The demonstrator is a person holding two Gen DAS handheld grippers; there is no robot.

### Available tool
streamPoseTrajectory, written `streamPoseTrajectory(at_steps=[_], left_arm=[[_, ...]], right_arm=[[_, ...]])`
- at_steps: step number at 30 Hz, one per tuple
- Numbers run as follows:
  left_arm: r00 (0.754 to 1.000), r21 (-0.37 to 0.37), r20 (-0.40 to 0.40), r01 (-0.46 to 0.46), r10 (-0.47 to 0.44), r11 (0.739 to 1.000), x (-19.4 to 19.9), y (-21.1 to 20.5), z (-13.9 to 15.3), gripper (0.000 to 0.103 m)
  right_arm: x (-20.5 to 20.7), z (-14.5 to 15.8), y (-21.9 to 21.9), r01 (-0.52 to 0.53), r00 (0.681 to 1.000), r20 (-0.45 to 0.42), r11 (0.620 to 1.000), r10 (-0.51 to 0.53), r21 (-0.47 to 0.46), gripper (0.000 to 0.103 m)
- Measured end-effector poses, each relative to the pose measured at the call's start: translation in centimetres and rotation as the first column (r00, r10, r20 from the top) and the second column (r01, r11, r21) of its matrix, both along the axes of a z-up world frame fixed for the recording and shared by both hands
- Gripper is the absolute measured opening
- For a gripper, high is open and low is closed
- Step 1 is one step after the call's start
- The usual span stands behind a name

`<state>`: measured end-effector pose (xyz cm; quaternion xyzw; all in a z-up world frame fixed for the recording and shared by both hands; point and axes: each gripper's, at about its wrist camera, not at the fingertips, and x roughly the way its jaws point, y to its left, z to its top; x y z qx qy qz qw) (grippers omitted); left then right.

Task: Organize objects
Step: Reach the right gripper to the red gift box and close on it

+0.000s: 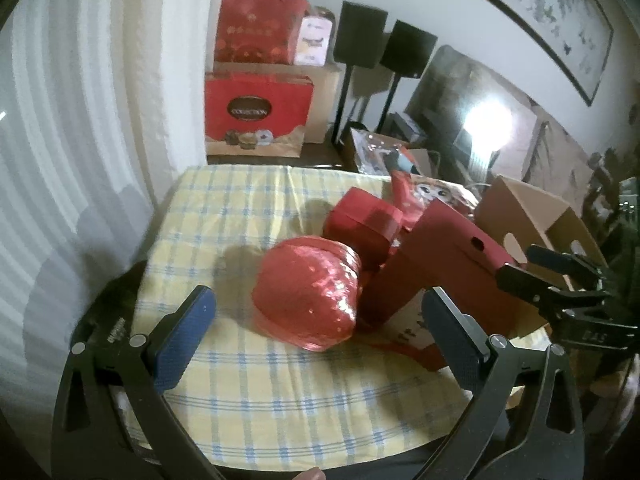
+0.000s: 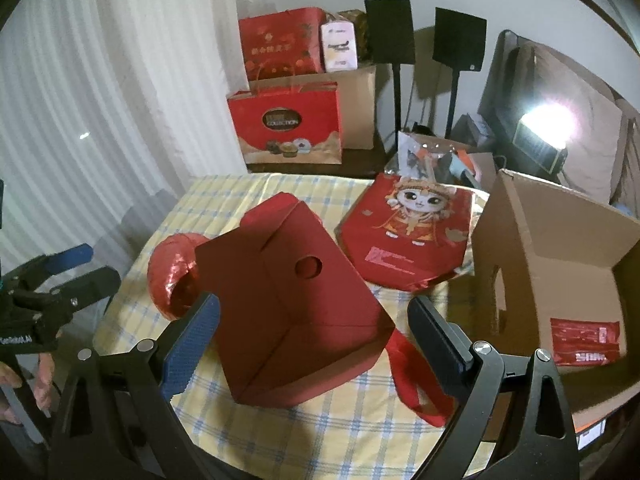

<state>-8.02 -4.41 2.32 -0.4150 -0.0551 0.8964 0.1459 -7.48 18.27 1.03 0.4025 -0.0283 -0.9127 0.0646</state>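
Both grippers hover low over the near edge of the checked tablecloth point(image 2: 248, 432), and both stand wide apart with nothing between their blue pads. Left gripper point(image 1: 320, 320) points at the shiny red heart-shaped box point(image 1: 308, 300), which lies on the cloth just beyond its fingertips, closer to the left finger side than the right, untouched. Right gripper point(image 2: 312, 332) faces the tall red gift box point(image 2: 288, 300), tilted on the cloth, its near lower corner sitting right between the spread fingers though neither pad presses it. From the left wrist view the right gripper's black fingers come in from the right edge, beside that tall box. Behind the heart lies a second red box point(image 1: 360, 224), touching the tall one. Farther right on the cloth lies a flat red bag with a cartoon figure point(image 2: 412, 232), and at the right edge stands an open cardboard carton point(image 2: 560, 264). A red strap point(image 2: 420, 384) trails under the right finger.
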Motion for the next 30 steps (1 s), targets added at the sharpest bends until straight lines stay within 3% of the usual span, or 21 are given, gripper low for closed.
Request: streamPoseTrajectory(at_steps=[5,12,19,24,30], left_arm=[[1.000,0.007,0.022,0.002,-0.002,1.000,-0.2,0.3,-1.1,0.103],[0.999,0.029,0.039,0.003,-0.004,1.000,-0.1,0.3,-2.1,0.103],[0.999,0.044,0.047,0.018,-0.020,0.999,0.1,0.6,-2.5,0.103],[0.998,0.056,0.060,0.032,-0.036,0.998,0.1,1.1,-3.0,0.103],[0.997,0.054,0.062,0.046,-0.049,0.998,0.3,1.6,-3.1,0.103]], right_arm=[[0.2,-0.6,-0.8,-0.070,0.998,-0.002,0.997,0.070,0.009,0.102],[0.6,-1.8,-1.7,-0.112,0.993,-0.035,0.988,0.116,0.108,0.103],[0.2,-2.5,-0.5,-0.151,0.988,-0.009,0.988,0.151,0.020,0.103],[-0.1,-2.7,-0.5,-0.196,0.980,-0.027,0.980,0.196,0.010,0.103],[-0.6,-3.7,-1.3,-0.259,0.965,-0.008,0.962,0.261,0.082,0.103]])
